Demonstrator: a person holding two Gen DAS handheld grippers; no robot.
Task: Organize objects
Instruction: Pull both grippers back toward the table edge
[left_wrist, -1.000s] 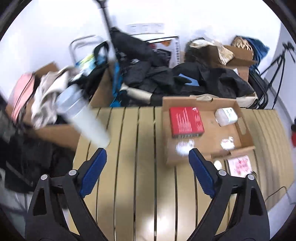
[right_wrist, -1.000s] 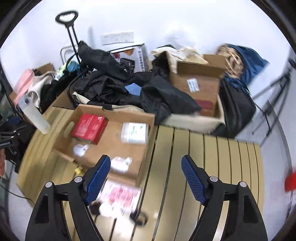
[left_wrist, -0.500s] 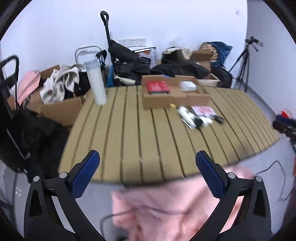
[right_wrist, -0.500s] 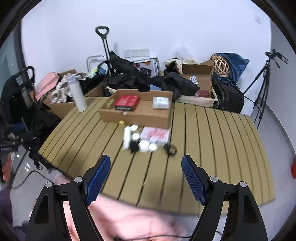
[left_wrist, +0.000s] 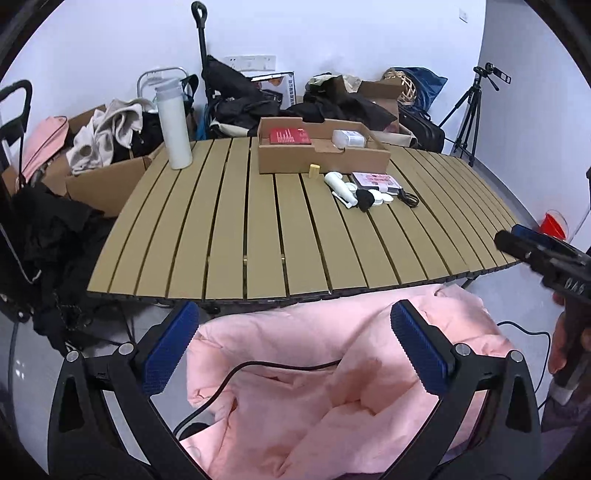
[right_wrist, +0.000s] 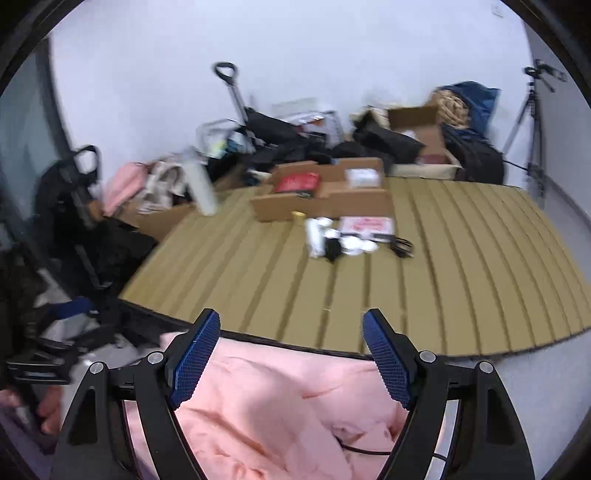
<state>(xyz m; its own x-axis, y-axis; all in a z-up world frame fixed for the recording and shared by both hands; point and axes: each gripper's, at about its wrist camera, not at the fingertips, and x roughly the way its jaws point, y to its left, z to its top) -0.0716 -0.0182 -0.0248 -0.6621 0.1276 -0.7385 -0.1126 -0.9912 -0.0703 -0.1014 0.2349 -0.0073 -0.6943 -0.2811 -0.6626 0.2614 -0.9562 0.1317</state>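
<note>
Both sets of jaws stand wide apart and grasp nothing: the left gripper (left_wrist: 293, 349) and the right gripper (right_wrist: 291, 354) each hover off the near edge of the slatted surface (left_wrist: 258, 229), above a pink padded garment (left_wrist: 332, 387) that a black cable (left_wrist: 236, 380) crosses. Judging by that stance, the step in hand looks like a pause between picks, well apart from anything to sort, though whether sorting is nearly over cannot be told. The loose things lie in a cluster toward the far right of the surface, just in front of the cardboard box (left_wrist: 321, 155): a white tube (left_wrist: 340, 184), a black wad (left_wrist: 365, 199), white round pads (left_wrist: 384, 197), a pink packet (left_wrist: 375, 180), a coiled black cord (left_wrist: 408, 197) and a small yellow block (left_wrist: 314, 171). Inside the box sit a red box (left_wrist: 290, 136) and a white packet (left_wrist: 349, 137). The next move would call for a long reach forward over bare slats, then lining up open jaws on one small item without scattering its neighbours. The left view is sharp and shows the right gripper's body at its right edge, plus a white bottle (left_wrist: 173, 129) standing upright at the far left; the right view is smeared, so the small items merge there, but it shows a hand (right_wrist: 48, 413) low at its left
</note>
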